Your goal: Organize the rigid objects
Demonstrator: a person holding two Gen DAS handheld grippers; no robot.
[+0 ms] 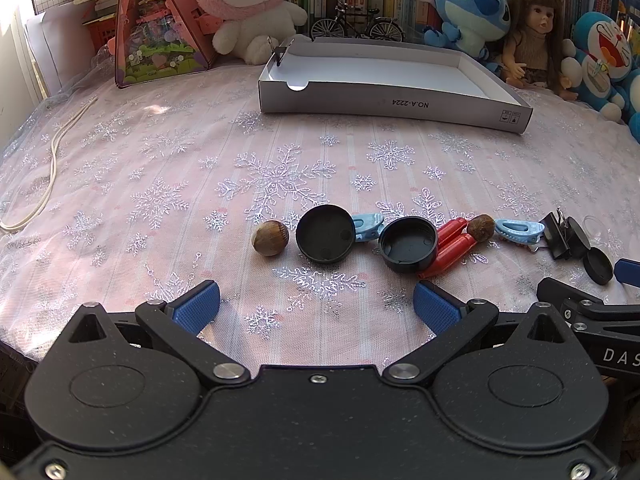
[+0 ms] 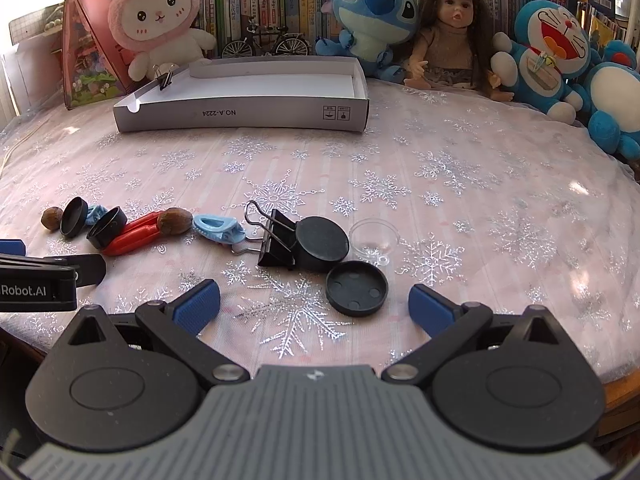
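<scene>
- Left wrist view: the left gripper (image 1: 316, 306) is spread wide and empty, hovering low over the tablecloth. The row of small objects lies just ahead; the two black caps (image 1: 326, 233) (image 1: 408, 243) sit straight in front between the fingers, the nut (image 1: 270, 237) slightly left. The red clip (image 1: 450, 246) runs diagonally toward the right. The open grey box (image 1: 394, 106) is well beyond.
- Right wrist view: the right gripper (image 2: 314, 306) is likewise wide and empty. The nearest black cap (image 2: 357, 288) lies just ahead, slightly right of centre; the black binder clip (image 2: 276, 242) sits behind it. This hand seems nearer those.
</scene>
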